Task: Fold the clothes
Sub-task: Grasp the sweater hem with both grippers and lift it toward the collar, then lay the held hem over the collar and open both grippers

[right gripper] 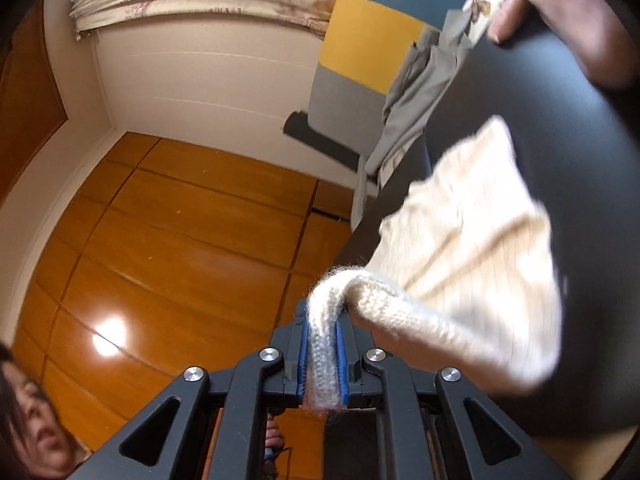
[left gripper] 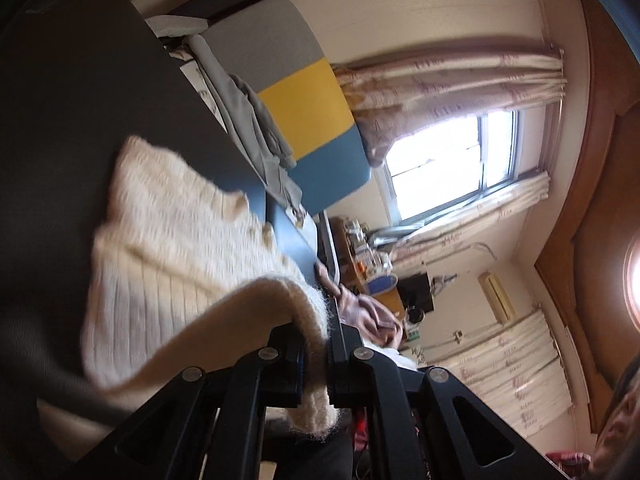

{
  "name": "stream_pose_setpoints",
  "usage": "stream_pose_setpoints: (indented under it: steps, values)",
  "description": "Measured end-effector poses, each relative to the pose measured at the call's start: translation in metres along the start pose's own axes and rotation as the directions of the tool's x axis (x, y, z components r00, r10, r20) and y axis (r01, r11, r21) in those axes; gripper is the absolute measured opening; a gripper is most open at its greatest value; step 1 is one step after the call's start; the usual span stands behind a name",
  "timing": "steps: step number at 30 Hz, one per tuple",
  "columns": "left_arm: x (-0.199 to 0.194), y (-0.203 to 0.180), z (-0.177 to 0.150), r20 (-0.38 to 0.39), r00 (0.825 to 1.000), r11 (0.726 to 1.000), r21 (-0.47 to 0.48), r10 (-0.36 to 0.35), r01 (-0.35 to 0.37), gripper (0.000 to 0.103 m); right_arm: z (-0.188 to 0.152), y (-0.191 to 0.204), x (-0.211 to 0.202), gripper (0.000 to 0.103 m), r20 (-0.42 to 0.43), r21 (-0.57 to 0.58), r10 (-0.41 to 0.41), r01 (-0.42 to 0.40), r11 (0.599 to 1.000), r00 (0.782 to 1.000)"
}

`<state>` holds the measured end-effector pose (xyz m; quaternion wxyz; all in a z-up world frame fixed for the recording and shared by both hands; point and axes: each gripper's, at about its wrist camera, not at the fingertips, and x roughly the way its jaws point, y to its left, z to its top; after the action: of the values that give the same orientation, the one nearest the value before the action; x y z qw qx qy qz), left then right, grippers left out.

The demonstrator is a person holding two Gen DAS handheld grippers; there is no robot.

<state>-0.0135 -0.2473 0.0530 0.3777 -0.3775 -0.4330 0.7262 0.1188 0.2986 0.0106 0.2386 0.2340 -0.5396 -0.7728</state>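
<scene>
Left gripper pinching cream knit garment by its thick edge; right gripper clamping another edge. Garment hanging blurred against dark table; its far end is smearing, shape unclear.

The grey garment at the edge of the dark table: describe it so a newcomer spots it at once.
Start at the dark table and follow its far edge toward the upright panel with grey, yellow and blue blocks. The grey garment lies crumpled there, spilling over the edge. Unlike the cream ribbed knit clamped in both hand-held grippers, it is smooth, thin, grey and untouched.
</scene>
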Motion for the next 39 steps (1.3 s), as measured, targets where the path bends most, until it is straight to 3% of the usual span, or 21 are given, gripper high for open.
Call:
stream_pose_setpoints:
  steps: [11, 15, 20, 23, 26, 29, 30, 31, 33, 34, 36, 37, 39]
  values:
    - [0.062, 0.05, 0.053, -0.008, 0.998, 0.989, -0.136, 0.065, -0.065, 0.006, 0.078, -0.026, 0.067, 0.012, 0.001, 0.068, -0.052, 0.052, 0.996, 0.999]
    - [0.08, 0.068, 0.076, -0.009, 0.995, 0.981, -0.165, 0.104, -0.104, 0.006, 0.098, -0.042, 0.092, 0.012, -0.005, 0.094, -0.109, 0.109, 0.99, 0.994]
    - [0.1, 0.104, 0.093, -0.023, 0.983, 0.953, -0.239, 0.183, -0.184, 0.006, 0.115, -0.087, 0.12, 0.012, -0.024, 0.131, -0.247, 0.248, 0.96, 0.969]
    - [0.115, 0.122, 0.098, -0.045, 0.973, 0.941, -0.249, 0.226, -0.23, 0.006, 0.117, -0.116, 0.126, 0.012, -0.014, 0.165, -0.293, 0.291, 0.942, 0.956]
    - [0.123, 0.127, 0.102, -0.033, 0.972, 0.94, -0.247, 0.233, -0.234, 0.012, 0.12, -0.123, 0.129, 0.012, 0.032, 0.152, -0.292, 0.285, 0.947, 0.956]
    - [0.124, 0.126, 0.106, 0.022, 0.975, 0.945, -0.251, 0.22, -0.208, 0.02, 0.125, -0.111, 0.134, 0.02, 0.038, 0.09, -0.345, 0.341, 0.936, 0.938]
    - [0.122, 0.122, 0.108, 0.043, 0.97, 0.945, -0.239, 0.241, -0.224, 0.02, 0.127, -0.106, 0.135, 0.023, 0.04, 0.07, -0.365, 0.362, 0.93, 0.93]
    - [0.118, 0.114, 0.109, 0.074, 0.959, 0.945, -0.208, 0.273, -0.253, 0.021, 0.128, -0.098, 0.133, 0.033, 0.06, 0.039, -0.38, 0.378, 0.925, 0.923]
    - [0.114, 0.087, 0.106, 0.138, 0.924, 0.934, -0.074, 0.356, -0.348, 0.021, 0.13, -0.079, 0.127, 0.058, 0.112, -0.028, -0.403, 0.408, 0.913, 0.909]
    - [0.113, 0.072, 0.104, 0.171, 0.902, 0.915, 0.004, 0.397, -0.404, 0.021, 0.13, -0.067, 0.124, 0.058, 0.142, -0.075, -0.408, 0.421, 0.904, 0.902]
    - [0.123, 0.042, 0.093, 0.217, 0.849, 0.838, 0.173, 0.481, -0.518, 0.021, 0.127, -0.044, 0.118, 0.057, 0.206, -0.174, -0.41, 0.445, 0.878, 0.889]
    - [0.133, 0.03, 0.086, 0.23, 0.823, 0.785, 0.252, 0.519, -0.565, 0.021, 0.12, -0.036, 0.126, 0.057, 0.198, -0.246, -0.435, 0.474, 0.845, 0.879]
    - [0.163, 0.02, 0.07, 0.219, 0.789, 0.699, 0.371, 0.574, -0.611, 0.021, 0.103, -0.022, 0.148, 0.052, 0.165, -0.404, -0.502, 0.523, 0.751, 0.849]
